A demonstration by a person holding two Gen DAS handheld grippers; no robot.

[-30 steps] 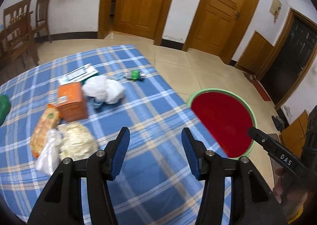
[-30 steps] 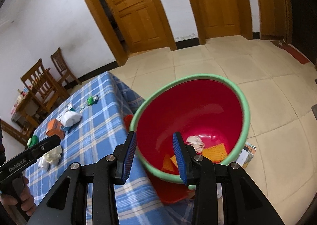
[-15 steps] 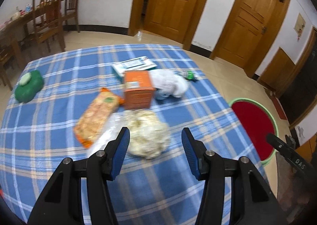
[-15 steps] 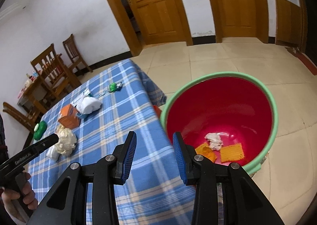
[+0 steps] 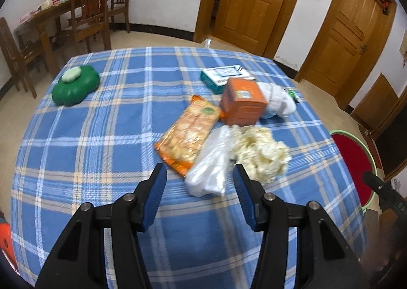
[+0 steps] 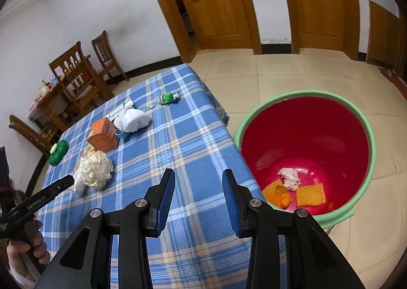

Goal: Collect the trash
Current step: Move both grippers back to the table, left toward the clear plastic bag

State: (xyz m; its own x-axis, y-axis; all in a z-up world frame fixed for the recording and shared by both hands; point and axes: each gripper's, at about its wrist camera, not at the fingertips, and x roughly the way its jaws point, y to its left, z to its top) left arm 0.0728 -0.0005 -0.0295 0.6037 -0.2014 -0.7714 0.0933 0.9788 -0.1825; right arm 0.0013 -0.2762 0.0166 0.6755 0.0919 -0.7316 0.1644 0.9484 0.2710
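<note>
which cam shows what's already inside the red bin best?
Right wrist. It looks down into the red bin, showing a crumpled white wad and orange scraps on its bottom. Left wrist catches only part of the bin's green rim and red inside at the right edge of the picture; the contents are hidden there.
</note>
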